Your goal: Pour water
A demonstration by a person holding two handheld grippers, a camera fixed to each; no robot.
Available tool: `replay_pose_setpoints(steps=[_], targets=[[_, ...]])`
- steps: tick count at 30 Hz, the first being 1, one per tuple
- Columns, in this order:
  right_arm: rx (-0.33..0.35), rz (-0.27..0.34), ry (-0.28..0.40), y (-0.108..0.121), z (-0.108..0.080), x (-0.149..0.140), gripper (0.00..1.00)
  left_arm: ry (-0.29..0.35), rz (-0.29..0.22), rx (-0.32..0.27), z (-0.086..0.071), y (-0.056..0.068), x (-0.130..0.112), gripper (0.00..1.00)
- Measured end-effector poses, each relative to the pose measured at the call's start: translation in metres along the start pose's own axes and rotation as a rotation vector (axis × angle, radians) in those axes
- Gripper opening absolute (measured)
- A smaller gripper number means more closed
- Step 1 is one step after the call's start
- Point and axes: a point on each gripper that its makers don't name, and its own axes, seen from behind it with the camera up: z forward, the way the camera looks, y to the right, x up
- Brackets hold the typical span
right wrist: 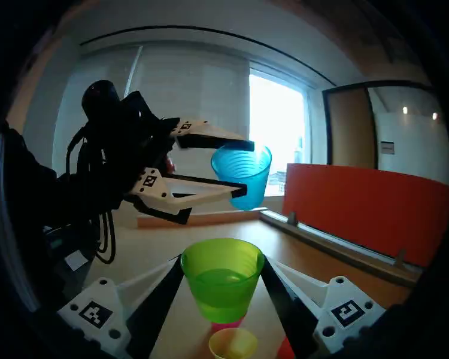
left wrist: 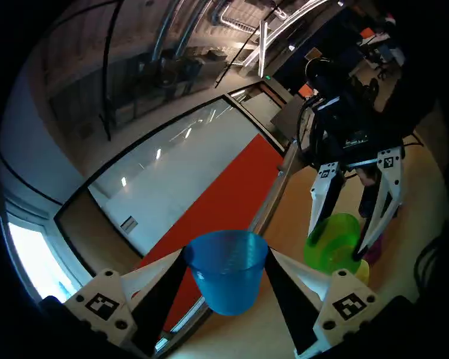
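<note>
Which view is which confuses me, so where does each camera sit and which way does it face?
Left gripper view: on the left gripper, facing a glass wall; own fingers clamp a translucent blue plastic cup.
Right gripper view: on the right gripper, facing a window; own fingers clamp a translucent green plastic cup.
Shared: both cups, both grippers, orange panel.

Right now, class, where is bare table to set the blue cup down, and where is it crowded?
Free: bare tabletop between the green cup and the red partition, and below the raised blue cup. Crowded: just beneath the green cup, by the yellow cup and pink cup.
</note>
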Motion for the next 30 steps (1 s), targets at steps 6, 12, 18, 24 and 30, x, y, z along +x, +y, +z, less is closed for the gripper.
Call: replay_pose_setpoints(steps=[6,12,18,24,30], targets=[[-0.002,-0.005,-0.002,0.000,-0.001,0.002,0.91,-0.014,-0.093,-0.009,0.002,0.000,-0.005,0.88],[-0.010,-0.002,0.001,0.002,-0.002,0.003,0.91,-0.027,-0.211,-0.016,0.005,-0.003,-0.008,0.88],[-0.017,0.000,0.007,0.002,-0.001,0.008,0.91,-0.055,-0.308,0.008,0.006,-0.011,-0.017,0.88],[-0.020,-0.003,0.009,0.002,-0.001,0.012,0.91,-0.071,-0.366,0.020,0.004,-0.013,-0.023,0.88],[-0.022,-0.004,0.014,0.001,-0.001,0.017,0.91,-0.059,-0.474,0.023,0.001,-0.018,-0.020,0.88]])
